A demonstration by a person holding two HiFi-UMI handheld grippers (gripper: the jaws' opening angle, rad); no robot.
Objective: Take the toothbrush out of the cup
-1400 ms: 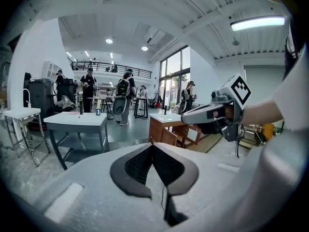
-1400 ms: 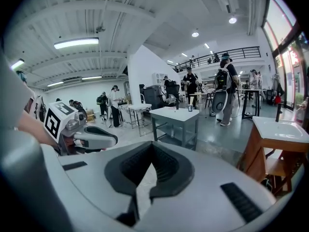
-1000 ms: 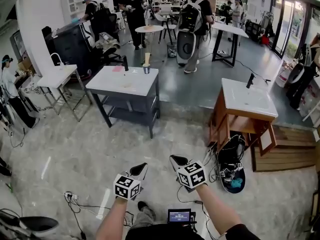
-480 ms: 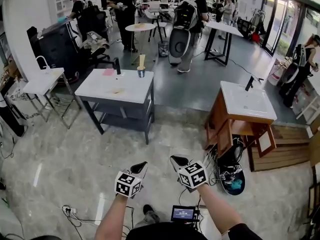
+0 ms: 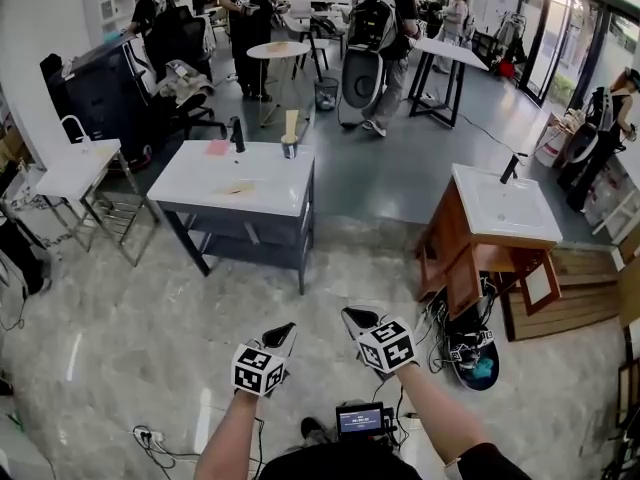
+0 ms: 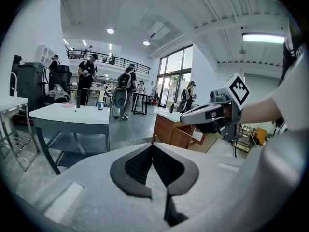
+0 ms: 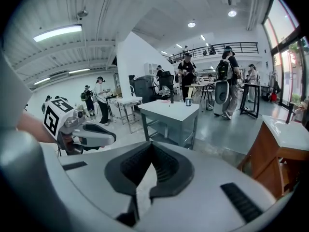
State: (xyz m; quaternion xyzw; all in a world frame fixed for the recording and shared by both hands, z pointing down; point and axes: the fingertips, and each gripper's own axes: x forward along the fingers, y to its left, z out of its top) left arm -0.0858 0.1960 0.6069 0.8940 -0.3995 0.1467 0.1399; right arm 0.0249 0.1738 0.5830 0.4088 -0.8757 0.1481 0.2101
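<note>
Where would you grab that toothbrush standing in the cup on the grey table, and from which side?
Grip the toothbrush by the length standing clear above the cup, coming from above: it stands about upright, so it can likely lift straight out. Finer detail is too small to tell.

Right tool (image 7: 152, 145), jaws together, left tool (image 7: 94, 133) beside, cup (image 7: 188, 102) on table (image 7: 166, 111) ahead

White-topped table (image 5: 200, 183) on dark legs, cup (image 5: 290, 149) at its far edge, pink item (image 5: 218, 148) and dark upright fixture (image 5: 238, 134) nearby
</note>
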